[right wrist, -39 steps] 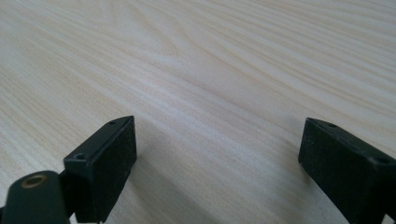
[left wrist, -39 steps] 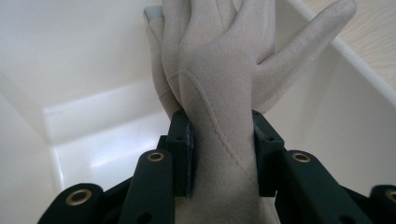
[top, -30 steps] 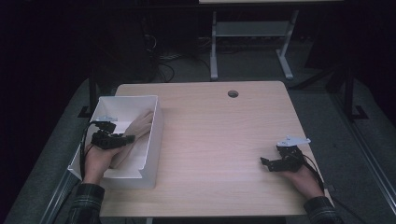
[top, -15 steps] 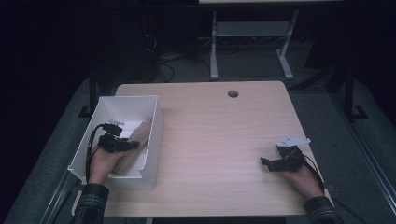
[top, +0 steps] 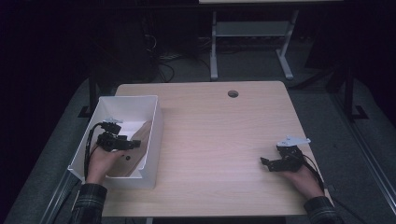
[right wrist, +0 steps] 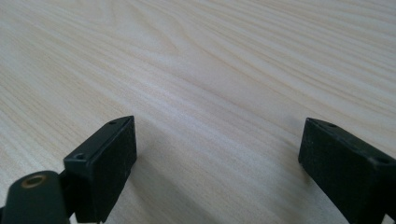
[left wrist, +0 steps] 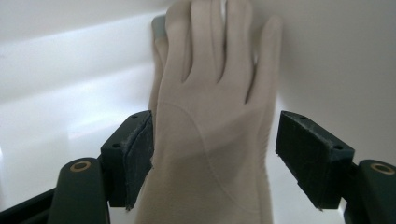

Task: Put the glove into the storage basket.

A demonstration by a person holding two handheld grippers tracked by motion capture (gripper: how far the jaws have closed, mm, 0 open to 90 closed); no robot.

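A beige glove lies inside the white bin at the table's left, leaning on the bin's right wall. My left gripper is down in the bin with the glove between its jaws. The jaws have just been opening: the right pad stands apart from the glove and the left pad only brushes it, so the left gripper is open. My right gripper rests open on the table at the near right, and in its own view the right gripper has nothing but bare wood between its jaws.
The wooden table has a round cable hole near its far edge. The white bin wall stands close behind the glove. Dark floor and a metal stand lie beyond the table.
The left gripper has sunk into the bin with the glove, which now lies lower against the wall. Its jaws have spread apart. The right gripper has not moved.
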